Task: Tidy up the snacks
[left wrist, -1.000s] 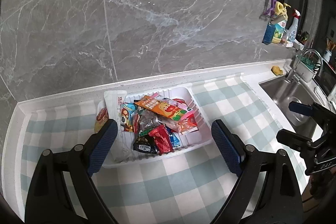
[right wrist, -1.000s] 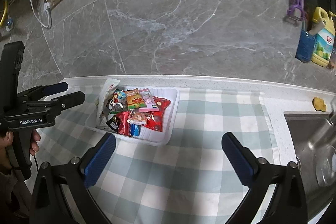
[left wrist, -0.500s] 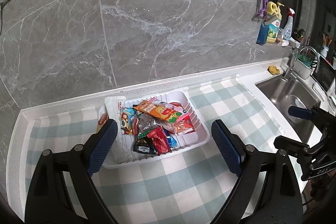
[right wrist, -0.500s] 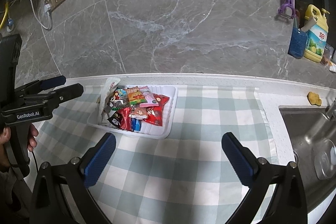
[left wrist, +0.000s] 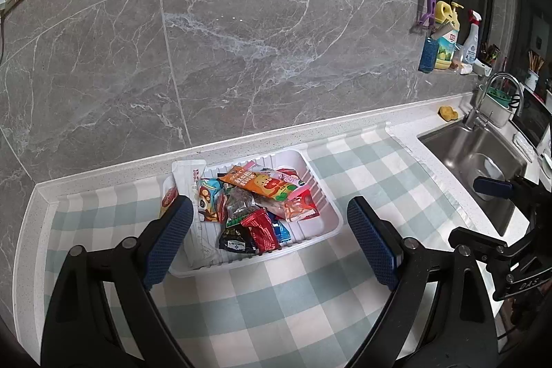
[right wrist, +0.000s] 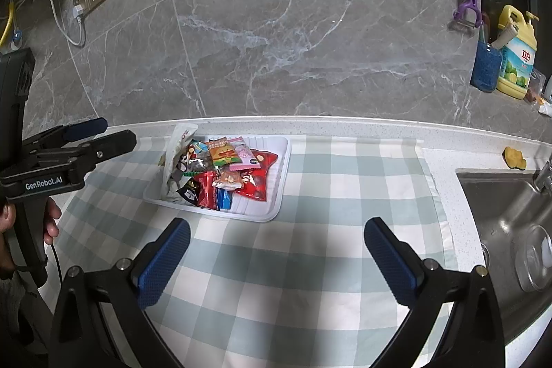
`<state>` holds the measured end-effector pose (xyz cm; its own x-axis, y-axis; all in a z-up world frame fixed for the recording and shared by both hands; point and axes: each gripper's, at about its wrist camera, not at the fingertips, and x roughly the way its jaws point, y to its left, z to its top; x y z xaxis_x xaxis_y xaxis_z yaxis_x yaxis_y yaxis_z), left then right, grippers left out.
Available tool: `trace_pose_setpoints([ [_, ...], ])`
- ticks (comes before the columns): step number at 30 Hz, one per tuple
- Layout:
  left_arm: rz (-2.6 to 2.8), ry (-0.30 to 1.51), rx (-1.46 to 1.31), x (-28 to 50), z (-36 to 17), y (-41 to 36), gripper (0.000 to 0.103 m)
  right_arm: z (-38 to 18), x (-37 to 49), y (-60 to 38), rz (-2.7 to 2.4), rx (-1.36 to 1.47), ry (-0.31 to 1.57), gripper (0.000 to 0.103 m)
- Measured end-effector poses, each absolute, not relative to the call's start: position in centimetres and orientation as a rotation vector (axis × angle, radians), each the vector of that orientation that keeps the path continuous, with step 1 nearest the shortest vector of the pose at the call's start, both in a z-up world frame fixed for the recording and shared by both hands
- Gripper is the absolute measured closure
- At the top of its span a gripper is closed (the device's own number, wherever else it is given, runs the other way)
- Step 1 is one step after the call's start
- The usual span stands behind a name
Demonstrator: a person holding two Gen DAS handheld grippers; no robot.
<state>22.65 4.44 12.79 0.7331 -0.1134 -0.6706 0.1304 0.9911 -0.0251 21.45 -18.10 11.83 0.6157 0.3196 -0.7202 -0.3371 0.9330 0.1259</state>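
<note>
Many snack packets [left wrist: 257,206] heaped in white tray [left wrist: 327,212] on checked cloth [right wrist: 310,264], both grippers, left [left wrist: 269,242] and right [right wrist: 276,264], spread wide and empty above; packets look light, crinkly, slippery, so best pinched at a sealed edge.

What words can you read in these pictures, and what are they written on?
"GenRobot.AI": white letters on the black body of the left gripper, seen from the right wrist camera.
"立白": red characters on the yellow dish soap bottle.
Snack packets in the white tray: printing too small and blurred to read.
White spray bottle: label too blurred to read.
</note>
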Motion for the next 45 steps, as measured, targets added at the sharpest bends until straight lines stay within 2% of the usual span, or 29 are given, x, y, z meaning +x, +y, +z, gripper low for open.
trace_pose_setpoints([
  [45,-0.138,0.739,0.027,22.67,12.7,4.52,0.012,11.64,21.6,-18.33,0.384,-0.023,0.831,0.0],
])
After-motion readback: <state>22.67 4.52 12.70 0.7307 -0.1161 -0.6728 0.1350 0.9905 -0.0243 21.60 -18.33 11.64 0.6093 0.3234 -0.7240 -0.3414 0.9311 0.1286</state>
